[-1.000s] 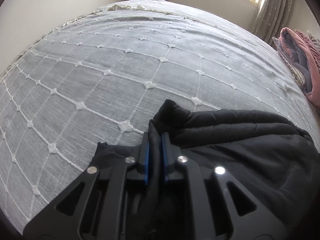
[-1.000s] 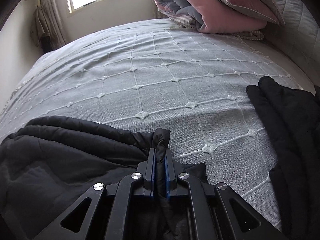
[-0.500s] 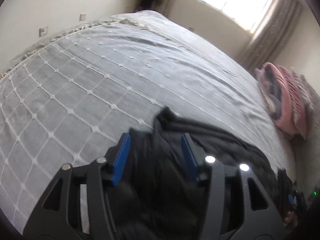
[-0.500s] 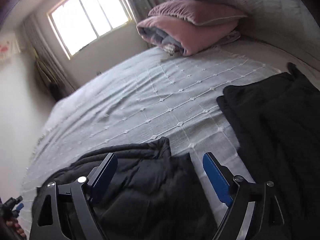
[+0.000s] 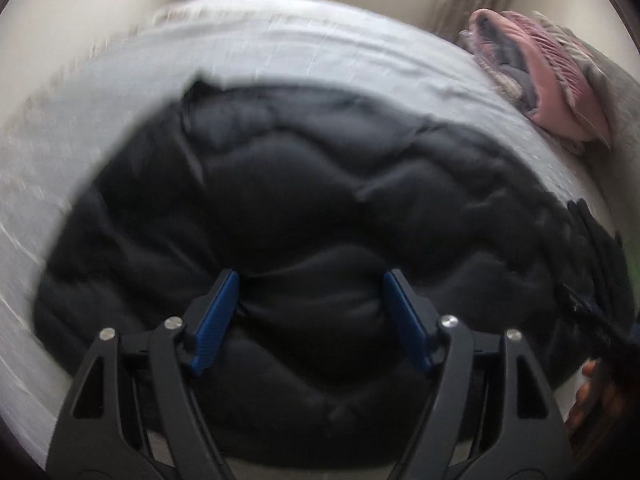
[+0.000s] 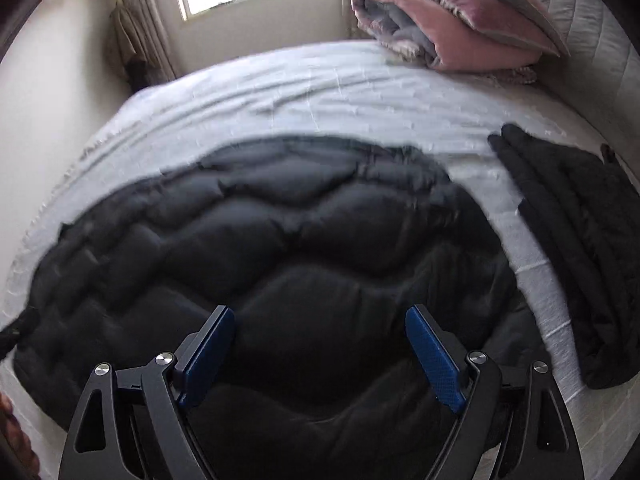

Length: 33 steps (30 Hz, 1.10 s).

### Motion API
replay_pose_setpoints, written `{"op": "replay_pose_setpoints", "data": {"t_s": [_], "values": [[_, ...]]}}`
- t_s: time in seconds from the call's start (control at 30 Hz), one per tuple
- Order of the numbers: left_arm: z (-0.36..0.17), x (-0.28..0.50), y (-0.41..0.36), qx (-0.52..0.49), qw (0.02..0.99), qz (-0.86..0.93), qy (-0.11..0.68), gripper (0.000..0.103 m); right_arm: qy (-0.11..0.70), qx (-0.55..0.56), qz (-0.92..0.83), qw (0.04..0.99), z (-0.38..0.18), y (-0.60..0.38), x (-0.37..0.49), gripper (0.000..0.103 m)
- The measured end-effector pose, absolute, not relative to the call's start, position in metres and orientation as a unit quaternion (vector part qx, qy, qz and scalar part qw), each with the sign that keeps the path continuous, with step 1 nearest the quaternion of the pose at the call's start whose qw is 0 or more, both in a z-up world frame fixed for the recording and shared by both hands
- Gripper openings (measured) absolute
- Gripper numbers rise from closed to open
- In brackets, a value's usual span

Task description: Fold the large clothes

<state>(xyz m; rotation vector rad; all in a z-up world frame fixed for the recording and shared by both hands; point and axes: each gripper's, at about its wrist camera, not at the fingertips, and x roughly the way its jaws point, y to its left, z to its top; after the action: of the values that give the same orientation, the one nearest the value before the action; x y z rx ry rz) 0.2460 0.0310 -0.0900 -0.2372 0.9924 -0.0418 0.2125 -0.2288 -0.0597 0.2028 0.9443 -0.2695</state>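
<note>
Right wrist view shows the black quilted jacket (image 6: 280,248) spread on the bed (image 6: 320,80); soft and puffy, likely best pinched at an edge. Right gripper (image 6: 320,354) and left gripper (image 5: 312,314) gape wide above it, empty.

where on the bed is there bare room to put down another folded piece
Bare bedspread lies beyond the black quilted jacket, toward the window, left of the pink folded blanket. A narrower strip runs between the jacket and the folded dark garment. The near half is crowded by the jacket under both open grippers.
</note>
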Motion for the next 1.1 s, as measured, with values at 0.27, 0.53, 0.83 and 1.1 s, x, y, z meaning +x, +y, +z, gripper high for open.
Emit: {"op": "replay_pose_setpoints", "data": {"t_s": [0.27,0.53,0.83,1.1], "values": [[-0.081,0.241,0.028,-0.107,0.877,-0.006,0.468,0.075,0.474,0.104,-0.11,0.868,-0.083,-0.238,0.22,0.093],[-0.034,0.252,-0.041,-0.014,0.894,-0.075,0.441,0.075,0.419,0.122,-0.111,0.893,-0.035,-0.236,0.194,0.093],[-0.082,0.303,-0.089,0.053,0.865,-0.042,0.496,0.086,0.471,0.163,-0.11,0.86,-0.064,-0.251,0.205,0.093],[-0.044,0.326,-0.073,0.006,0.875,-0.045,0.481,0.086,0.487,0.156,-0.115,0.852,-0.066,-0.245,0.203,0.093]]}}
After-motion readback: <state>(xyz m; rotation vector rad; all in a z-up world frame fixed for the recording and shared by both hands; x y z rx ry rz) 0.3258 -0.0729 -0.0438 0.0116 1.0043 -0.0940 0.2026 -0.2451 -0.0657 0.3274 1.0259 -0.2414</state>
